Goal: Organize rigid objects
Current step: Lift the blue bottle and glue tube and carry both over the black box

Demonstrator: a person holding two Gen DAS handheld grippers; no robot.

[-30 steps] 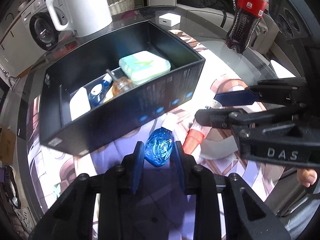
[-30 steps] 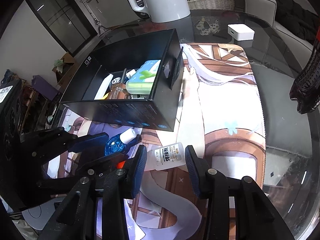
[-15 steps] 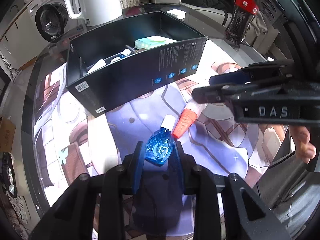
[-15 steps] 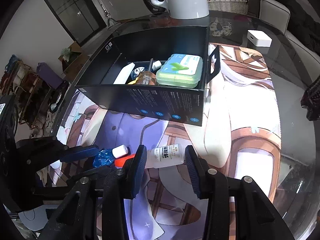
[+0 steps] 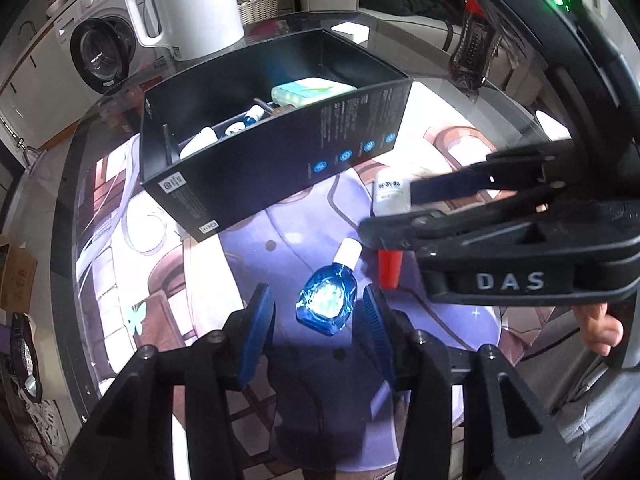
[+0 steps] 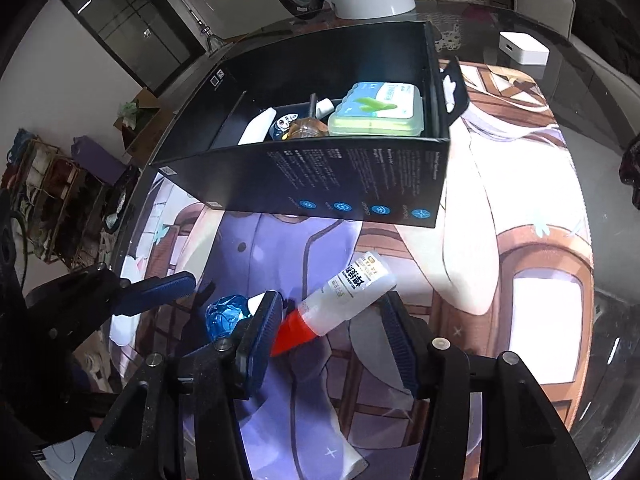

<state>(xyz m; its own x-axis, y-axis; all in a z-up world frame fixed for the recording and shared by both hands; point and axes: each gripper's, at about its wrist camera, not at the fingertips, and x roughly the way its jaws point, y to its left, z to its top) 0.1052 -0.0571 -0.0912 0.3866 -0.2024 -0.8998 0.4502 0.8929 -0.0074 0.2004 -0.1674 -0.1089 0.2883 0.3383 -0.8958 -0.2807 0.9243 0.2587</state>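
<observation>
A small blue bottle with a white cap (image 5: pixel 328 300) lies on the printed mat between the open fingers of my left gripper (image 5: pixel 318 320), touching neither. It also shows in the right wrist view (image 6: pixel 227 317). A white glue bottle with a red cone cap (image 6: pixel 344 298) lies on the mat between the open fingers of my right gripper (image 6: pixel 332 330); in the left wrist view (image 5: pixel 390 196) the right gripper (image 5: pixel 384 216) partly hides it. A black box (image 6: pixel 360 176) stands behind, holding a green case (image 6: pixel 378 110) and several small items.
A white kettle (image 5: pixel 192 4) stands behind the box. A small white box (image 6: pixel 524 48) sits at the back right of the glass table. A dark cola bottle (image 5: pixel 474 56) stands at the far right. The table edge (image 5: pixel 68 208) curves along the left.
Both grippers have opened and pulled back from the box. The blue bottle, held in the left gripper before, now lies loose on the mat. The glue bottle now lies diagonally.
</observation>
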